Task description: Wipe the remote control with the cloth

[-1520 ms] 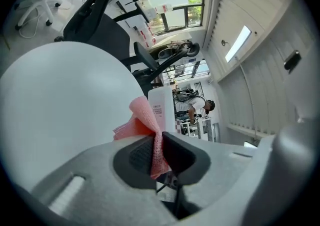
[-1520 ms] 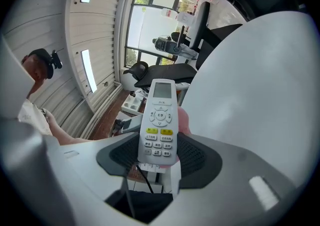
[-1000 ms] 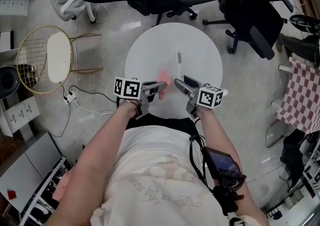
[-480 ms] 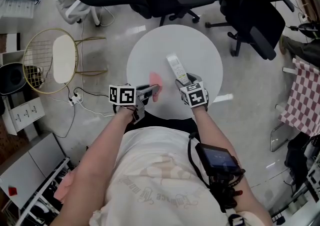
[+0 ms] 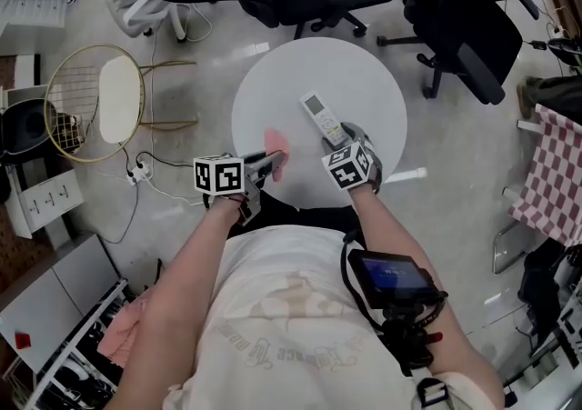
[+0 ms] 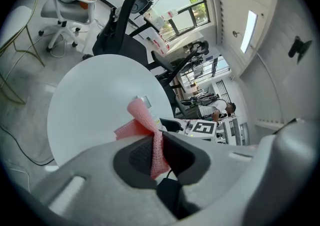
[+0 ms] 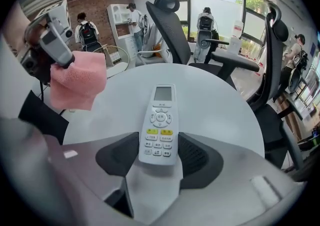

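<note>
Remote [image 5: 325,118] is held by its lower end in the R tongs [image 7: 159,151], button side up. Its screen end points away over the tabletop [image 5: 364,81]; whether that end rests on the surface can't be told. The R jaws stand wide but are closed on the remote's two long edges. Cloth [image 6: 145,122] is pinched in the L tongs [image 6: 155,157], jaws nearly together, w/ a loose wad sticking out past the tips. The wad is near the remote's left side, not touching it.

Step in hand, as judged: the cloth is to be brought onto the remote. The wad, not the tongs' tips, should be laid on the screen end and drawn along the face toward the R jaws. Pressure should be light so the remote isn't levered out of the grip. The part under the pads will be missed unless it is regripped.
</note>
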Tool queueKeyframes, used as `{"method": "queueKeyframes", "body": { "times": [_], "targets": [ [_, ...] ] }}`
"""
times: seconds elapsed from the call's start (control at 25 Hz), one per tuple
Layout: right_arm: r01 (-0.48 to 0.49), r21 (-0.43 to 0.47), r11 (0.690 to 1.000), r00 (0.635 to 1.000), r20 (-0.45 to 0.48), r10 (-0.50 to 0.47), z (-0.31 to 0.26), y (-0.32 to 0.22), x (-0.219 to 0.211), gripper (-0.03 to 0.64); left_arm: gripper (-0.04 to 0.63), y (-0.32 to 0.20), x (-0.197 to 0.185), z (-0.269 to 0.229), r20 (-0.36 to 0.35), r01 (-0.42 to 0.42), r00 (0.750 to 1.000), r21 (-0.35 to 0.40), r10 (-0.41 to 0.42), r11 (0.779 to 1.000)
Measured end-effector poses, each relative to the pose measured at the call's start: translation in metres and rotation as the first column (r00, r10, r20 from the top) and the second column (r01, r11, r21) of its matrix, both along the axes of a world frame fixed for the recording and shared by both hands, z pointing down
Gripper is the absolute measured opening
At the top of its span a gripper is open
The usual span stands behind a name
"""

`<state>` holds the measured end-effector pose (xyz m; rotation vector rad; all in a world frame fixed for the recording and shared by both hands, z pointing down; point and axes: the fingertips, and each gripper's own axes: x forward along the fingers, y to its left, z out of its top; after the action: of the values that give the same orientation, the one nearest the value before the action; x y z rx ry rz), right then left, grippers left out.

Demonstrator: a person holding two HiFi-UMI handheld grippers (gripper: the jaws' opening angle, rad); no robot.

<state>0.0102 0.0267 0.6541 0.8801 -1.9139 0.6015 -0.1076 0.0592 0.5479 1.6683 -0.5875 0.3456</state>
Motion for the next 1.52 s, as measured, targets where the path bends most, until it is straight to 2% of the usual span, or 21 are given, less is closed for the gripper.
{"method": "queueKeyframes", "body": {
  "times": [0.16, 0.28, 0.44, 0.56, 0.64, 0.84, 1.04, 1.16, 1.32, 1.52],
  "targets": [
    [-0.026, 0.014, 1.0, 0.999, 0.032, 0.025, -0.006, -0.006, -0.015, 0.264, 0.035, -0.006, -0.02, -0.002, 0.01, 0.014, 1.0, 0.021, -0.014, 1.0],
    [-0.07, 0.031, 0.997, 0.997, 0.034, 0.069, -0.017, -0.002, -0.007, 0.246, 0.035, -0.007, -0.021, -0.002, 0.009, -0.005, 1.0, 0.042, 0.005, 0.999],
    [-0.131, 0.085, 0.988, 0.991, 0.043, 0.128, -0.044, -0.004, 0.004, 0.135, 0.035, -0.015, -0.024, -0.004, 0.023, -0.023, 1.0, 0.094, 0.021, 0.995],
    [-0.197, 0.123, 0.973, 0.979, 0.069, 0.19, -0.067, 0.001, 0.013, 0.033, 0.035, -0.017, -0.022, -0.012, 0.04, -0.073, 0.997, 0.148, 0.067, 0.986],
    [-0.246, 0.142, 0.959, 0.967, 0.11, 0.232, -0.083, 0.003, 0.015, 0.008, 0.035, -0.021, -0.021, -0.019, 0.042, -0.107, 0.994, 0.195, 0.101, 0.975],
    [-0.363, 0.171, 0.916, 0.92, 0.221, 0.323, -0.122, 0.01, 0.014, 0.008, 0.035, -0.027, -0.025, -0.043, 0.065, -0.184, 0.983, 0.322, 0.172, 0.929],
    [-0.453, 0.21, 0.866, 0.871, 0.313, 0.38, -0.162, 0.02, 0.016, 0.008, 0.034, -0.026, -0.03, -0.064, 0.114, -0.256, 0.967, 0.434, 0.229, 0.864],
    [-0.488, 0.249, 0.837, 0.846, 0.371, 0.383, -0.189, 0.025, 0.017, 0.008, 0.034, -0.026, -0.03, -0.079, 0.117, -0.277, 0.96, 0.489, 0.253, 0.827],
    [-0.496, 0.303, 0.814, 0.845, 0.384, 0.372, -0.213, 0.038, 0.014, 0.006, 0.034, -0.02, -0.03, -0.096, 0.111, -0.303, 0.95, 0.541, 0.291, 0.785],
    [-0.512, 0.323, 0.796, 0.842, 0.375, 0.389, -0.222, 0.056, 0.012, 0.006, 0.034, -0.012, -0.03, -0.101, 0.112, -0.31, 0.946, 0.574, 0.303, 0.758]
  ]
}}
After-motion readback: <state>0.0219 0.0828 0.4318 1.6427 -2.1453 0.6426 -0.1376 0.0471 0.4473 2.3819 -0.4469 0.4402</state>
